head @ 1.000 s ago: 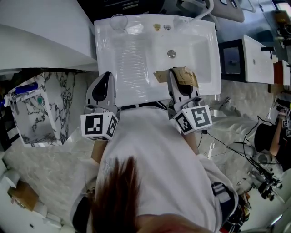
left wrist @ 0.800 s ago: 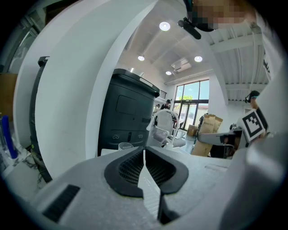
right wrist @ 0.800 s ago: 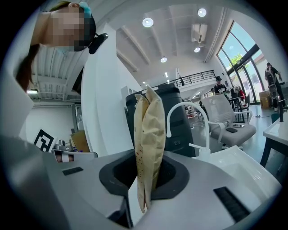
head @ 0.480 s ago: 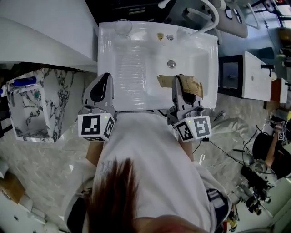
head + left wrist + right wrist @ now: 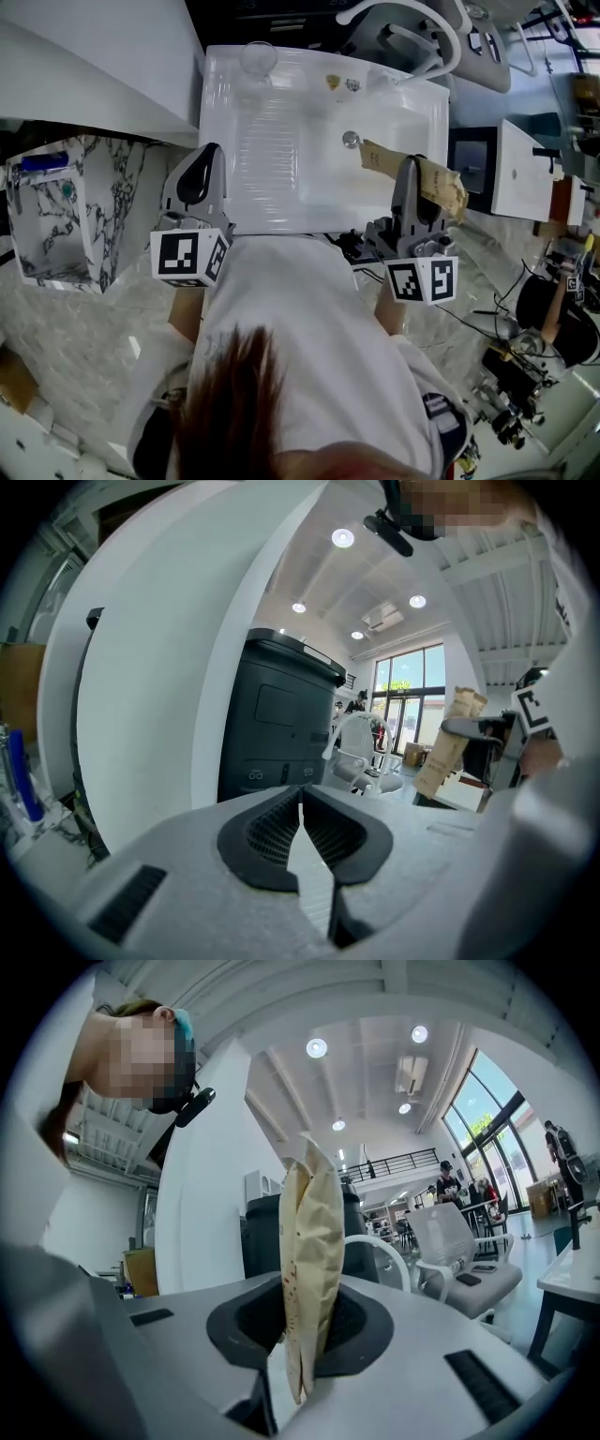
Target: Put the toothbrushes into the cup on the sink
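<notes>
Brown paper packet [image 5: 439,185], flat and crinkled, is pinched between the right gripper's [image 5: 410,174] jaws at centre right and crosses the white sink's [image 5: 281,131] right rim. Its contents are not visible. Left gripper [image 5: 199,178] sits at the sink's lower-left edge, jaws pressed together with nothing between. Clear cup [image 5: 258,58] stands on the sink's upper-left corner, well apart from both. Ribbed basin floor lies open around the drain [image 5: 351,139]. Person's shirt [image 5: 309,319] covers the near rim.

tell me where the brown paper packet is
In the head view the paper packet is clamped in the right gripper, over the sink's right edge.
</notes>
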`<action>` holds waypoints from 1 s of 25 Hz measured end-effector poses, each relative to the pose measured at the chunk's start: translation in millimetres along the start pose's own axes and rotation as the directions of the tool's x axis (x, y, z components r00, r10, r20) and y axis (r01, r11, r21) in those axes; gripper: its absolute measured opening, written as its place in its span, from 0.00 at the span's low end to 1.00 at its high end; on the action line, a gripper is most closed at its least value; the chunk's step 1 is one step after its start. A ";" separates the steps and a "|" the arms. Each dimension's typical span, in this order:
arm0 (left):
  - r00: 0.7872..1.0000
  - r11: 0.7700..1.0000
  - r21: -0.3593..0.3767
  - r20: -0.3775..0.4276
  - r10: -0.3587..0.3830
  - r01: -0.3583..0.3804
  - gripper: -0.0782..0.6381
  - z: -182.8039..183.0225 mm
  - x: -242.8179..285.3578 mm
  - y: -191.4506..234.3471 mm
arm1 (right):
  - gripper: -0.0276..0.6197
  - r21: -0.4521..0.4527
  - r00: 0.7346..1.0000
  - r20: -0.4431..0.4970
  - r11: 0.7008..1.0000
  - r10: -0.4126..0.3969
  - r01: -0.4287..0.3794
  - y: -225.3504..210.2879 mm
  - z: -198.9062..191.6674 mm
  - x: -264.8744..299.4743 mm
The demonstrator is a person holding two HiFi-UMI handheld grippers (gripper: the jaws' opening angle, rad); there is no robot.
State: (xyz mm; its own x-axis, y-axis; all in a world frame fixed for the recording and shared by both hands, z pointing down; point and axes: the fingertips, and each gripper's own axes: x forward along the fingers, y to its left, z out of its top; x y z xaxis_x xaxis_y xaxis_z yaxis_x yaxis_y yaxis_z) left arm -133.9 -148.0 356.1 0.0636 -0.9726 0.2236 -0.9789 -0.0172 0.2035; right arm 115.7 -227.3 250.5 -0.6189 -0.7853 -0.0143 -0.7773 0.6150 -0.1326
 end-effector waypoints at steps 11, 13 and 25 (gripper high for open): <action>1.000 1.000 -0.008 -0.030 0.005 -0.006 0.14 -13.0 3.4 8.2 | 0.13 -0.067 0.988 0.145 0.997 0.057 -0.048 2.1 44.5 54.7; 0.999 1.000 -0.011 -0.036 -0.002 0.001 0.14 -16.9 5.6 8.9 | 0.13 -0.067 0.984 0.166 0.996 0.067 -0.056 5.0 49.7 65.5; 0.997 0.999 -0.032 -0.061 -0.038 0.036 0.14 -36.5 17.7 16.1 | 0.13 -0.059 0.973 0.197 0.992 0.119 -0.110 31.0 42.1 124.0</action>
State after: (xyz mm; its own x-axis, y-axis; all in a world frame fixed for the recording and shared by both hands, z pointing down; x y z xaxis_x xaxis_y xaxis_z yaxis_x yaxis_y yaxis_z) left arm -141.5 -157.0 398.1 0.1124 -0.9554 0.2732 -0.9694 -0.0450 0.2415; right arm 19.6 -308.6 202.9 -0.6729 -0.7047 -0.2249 -0.7100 0.7006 -0.0713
